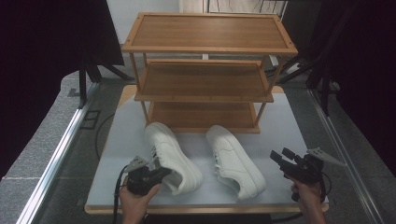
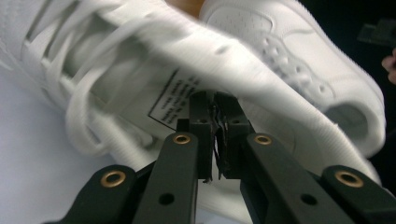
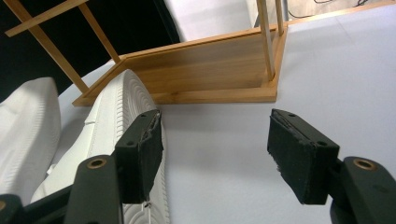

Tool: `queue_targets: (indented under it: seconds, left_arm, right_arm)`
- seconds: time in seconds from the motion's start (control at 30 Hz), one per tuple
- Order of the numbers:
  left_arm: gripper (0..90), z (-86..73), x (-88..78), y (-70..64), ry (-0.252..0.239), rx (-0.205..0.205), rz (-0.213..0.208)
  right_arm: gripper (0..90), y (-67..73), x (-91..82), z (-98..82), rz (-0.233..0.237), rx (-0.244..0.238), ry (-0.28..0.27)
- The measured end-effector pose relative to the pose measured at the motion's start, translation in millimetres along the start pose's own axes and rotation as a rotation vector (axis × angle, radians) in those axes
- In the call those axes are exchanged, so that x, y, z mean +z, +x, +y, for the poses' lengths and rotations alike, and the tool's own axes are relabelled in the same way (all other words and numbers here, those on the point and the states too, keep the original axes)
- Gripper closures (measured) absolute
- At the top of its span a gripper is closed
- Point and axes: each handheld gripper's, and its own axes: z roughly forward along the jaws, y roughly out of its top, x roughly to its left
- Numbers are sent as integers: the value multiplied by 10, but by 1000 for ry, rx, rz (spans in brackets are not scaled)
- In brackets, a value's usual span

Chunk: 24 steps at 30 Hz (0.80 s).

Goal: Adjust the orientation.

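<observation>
A pale tabletop (image 1: pixel 116 135) carries a three-tier wooden rack (image 1: pixel 205 70) with two white sneakers in front. From above, the left claw (image 1: pixel 156 173) meets the left sneaker (image 1: pixel 170 156) at its heel; the right claw (image 1: pixel 279 156) hangs beside the right sneaker (image 1: pixel 235 161). Left gripper view: jaws clenched on the sneaker's collar edge beside a printed tongue label (image 2: pixel 170 100), too blurred to read. Right gripper view: jaws spread wide, released, over bare tabletop.

Before me: two white shoes (image 1: pixel 172 156) (image 1: pixel 236 160), one three-shelf rack (image 1: pixel 205 70), and my two grippers (image 1: pixel 156 175) (image 1: pixel 279 157).
</observation>
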Motion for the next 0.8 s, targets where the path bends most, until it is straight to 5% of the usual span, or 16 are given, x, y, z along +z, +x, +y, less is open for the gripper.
queue_targets:
  seconds: [0.13, 0.23, 0.47, 0.8]
  left_arm:
    - [870, 271, 240, -117, 3, 29, -21]
    - [869, 341, 326, -179, 17, 40, -53]
    - [839, 490, 472, -421, 33, 99, -37]
    - [860, 359, 669, -313, 107, 67, -13]
  right_arm:
    - [354, -14, -3, -6, -2, 1, 0]
    - [355, -30, -10, -11, -4, 3, 1]
    - [357, -64, -40, -6, -14, 14, -5]
    - [357, -42, -10, -20, -12, 7, 7]
